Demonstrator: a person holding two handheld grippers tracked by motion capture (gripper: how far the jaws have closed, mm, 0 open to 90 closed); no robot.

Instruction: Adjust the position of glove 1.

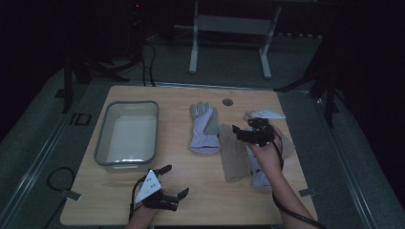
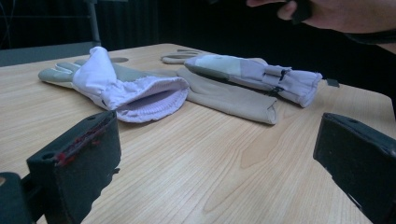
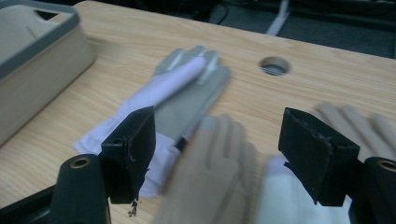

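Observation:
Several work gloves lie on the wooden table. A grey-and-lavender glove rests at the centre, fingers pointing away. Right of it lies a beige glove, then a second lavender glove partly under the person's right hand. My right gripper hovers open above the beige glove, with nothing between its jaws. Near the front edge, my left gripper stands open, pointing at the lavender cuff, well short of it.
A grey-rimmed plastic bin sits on the table's left half. A round cable hole is near the far edge. Another beige glove lies at the right. Bare wood stretches between the left gripper and the gloves.

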